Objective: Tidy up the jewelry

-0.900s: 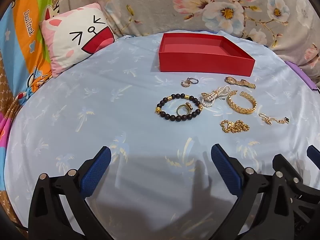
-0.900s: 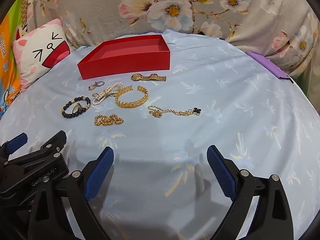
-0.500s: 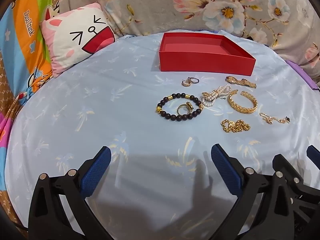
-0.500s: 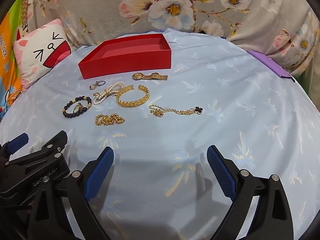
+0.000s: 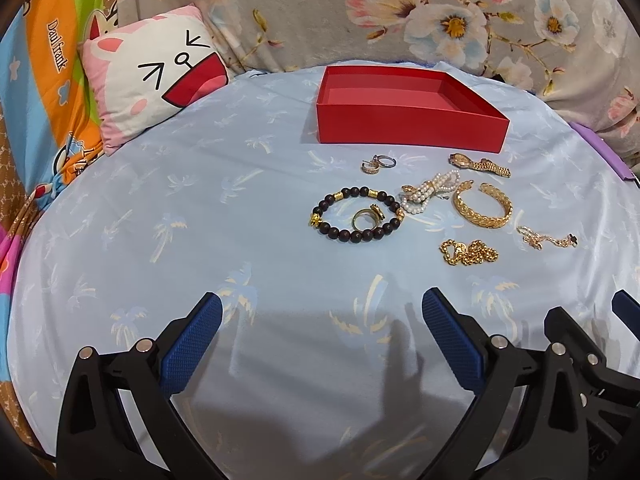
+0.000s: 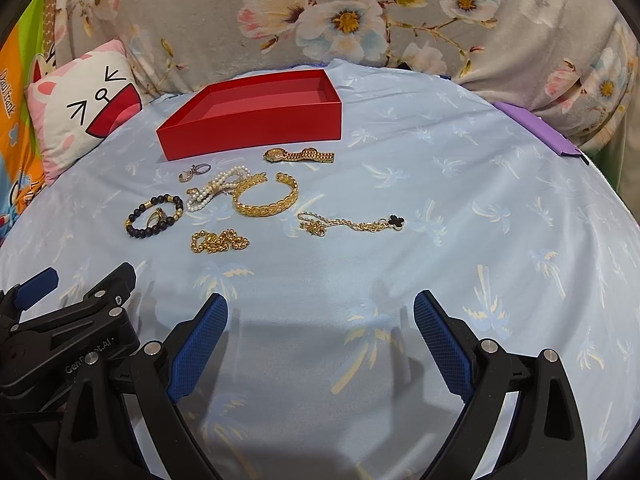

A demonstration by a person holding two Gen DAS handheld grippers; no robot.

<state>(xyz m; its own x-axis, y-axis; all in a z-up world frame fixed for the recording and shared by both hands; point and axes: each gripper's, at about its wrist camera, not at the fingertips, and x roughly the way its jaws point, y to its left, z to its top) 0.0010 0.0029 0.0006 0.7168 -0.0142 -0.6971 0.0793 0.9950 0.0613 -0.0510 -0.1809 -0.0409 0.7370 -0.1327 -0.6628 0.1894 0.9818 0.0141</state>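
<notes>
In the left wrist view, the left gripper (image 5: 322,320) hangs above the light blue cloth (image 5: 168,216) with its jaws wide apart and nothing between them. A red box (image 5: 408,126) stands at the far side of the cloth, open on top, and its inside looks empty. In front of the box lies the jewelry, all of it on the cloth. A dark bead bracelet (image 5: 357,214) lies around a gold ring (image 5: 366,218). Two small rings (image 5: 378,163) lie near the box wall. To the right lie a pearl bracelet (image 5: 430,192), a gold watch (image 5: 478,165), a gold cuff (image 5: 482,210), a gold chain (image 5: 468,253) in a heap, and a thin chain (image 5: 546,238). A cartoon pillow (image 5: 152,76) leans at the far left.

In the right wrist view, the right gripper (image 6: 320,316) also has its jaws wide apart and holds nothing. The left gripper appears at the lower left edge. The same jewelry lies to the upper left, well apart from the fingers (image 6: 198,346). The thin chain ends in a dark clover charm (image 6: 396,222). Behind the cloth hangs a floral blanket (image 6: 360,20).
</notes>
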